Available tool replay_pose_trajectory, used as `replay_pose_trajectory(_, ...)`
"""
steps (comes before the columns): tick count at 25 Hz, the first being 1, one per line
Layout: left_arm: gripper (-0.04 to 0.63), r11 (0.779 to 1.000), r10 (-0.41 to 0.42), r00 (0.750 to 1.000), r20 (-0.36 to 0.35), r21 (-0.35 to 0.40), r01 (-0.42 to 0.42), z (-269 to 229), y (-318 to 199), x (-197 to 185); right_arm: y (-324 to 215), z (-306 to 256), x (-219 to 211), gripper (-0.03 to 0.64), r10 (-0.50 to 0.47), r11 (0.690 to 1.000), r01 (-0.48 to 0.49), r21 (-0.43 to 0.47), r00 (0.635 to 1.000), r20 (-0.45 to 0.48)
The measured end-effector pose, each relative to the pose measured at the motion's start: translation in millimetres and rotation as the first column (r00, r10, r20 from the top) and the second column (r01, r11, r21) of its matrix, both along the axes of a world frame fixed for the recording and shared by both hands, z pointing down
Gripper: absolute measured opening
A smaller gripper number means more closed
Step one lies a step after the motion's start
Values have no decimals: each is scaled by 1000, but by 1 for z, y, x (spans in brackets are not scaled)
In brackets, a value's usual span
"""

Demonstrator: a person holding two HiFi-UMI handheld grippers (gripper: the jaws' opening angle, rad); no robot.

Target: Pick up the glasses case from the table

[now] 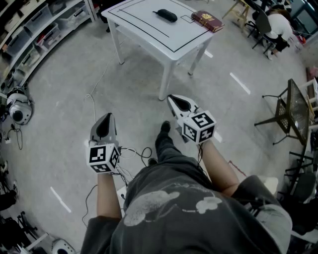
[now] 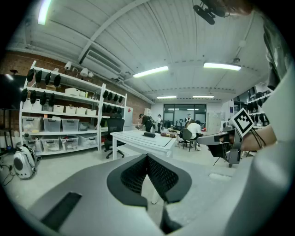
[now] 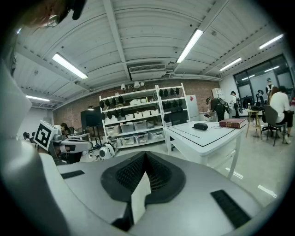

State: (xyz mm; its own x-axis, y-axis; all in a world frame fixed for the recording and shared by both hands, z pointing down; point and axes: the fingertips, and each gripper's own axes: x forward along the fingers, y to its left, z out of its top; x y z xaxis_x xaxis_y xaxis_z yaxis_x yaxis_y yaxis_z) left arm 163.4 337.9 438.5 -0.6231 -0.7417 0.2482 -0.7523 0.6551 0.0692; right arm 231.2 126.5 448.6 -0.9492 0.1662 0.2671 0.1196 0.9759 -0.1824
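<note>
Glasses case (image 1: 166, 15): on table (image 1: 144, 31), beside book (image 1: 207, 21) | left gripper (image 1: 106, 118), right gripper (image 1: 177, 102): jaws together, empty, well short of table, seemingly awaiting approach.

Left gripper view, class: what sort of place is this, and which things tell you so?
Probably a workshop or lab: tall metal shelving lined with storage bins, a bare concrete floor, and people seated and standing at the far end.

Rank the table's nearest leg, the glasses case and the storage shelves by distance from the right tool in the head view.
1. Table leg, just ahead of the right tool.
2. Glasses case, on the tabletop beyond.
3. Shelves, far left.
</note>
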Motion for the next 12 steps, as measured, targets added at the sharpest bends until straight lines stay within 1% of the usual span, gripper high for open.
replay_pose_trajectory(5,3,1000,-26,1000,16,18,25,-5,8,4,2,-1,7,-2,0,1000,0,3,1000,-2)
replay_pose_trajectory(9,2,999,-32,999,3,28,32,-4,13,5,7,1,8,-2,-7,1000,7,8,1000,-10)
replay_pose_trajectory(12,2,999,-42,999,-2,26,43,-3,18,4,6,5,3,-2,8,1000,-8,15,1000,-22)
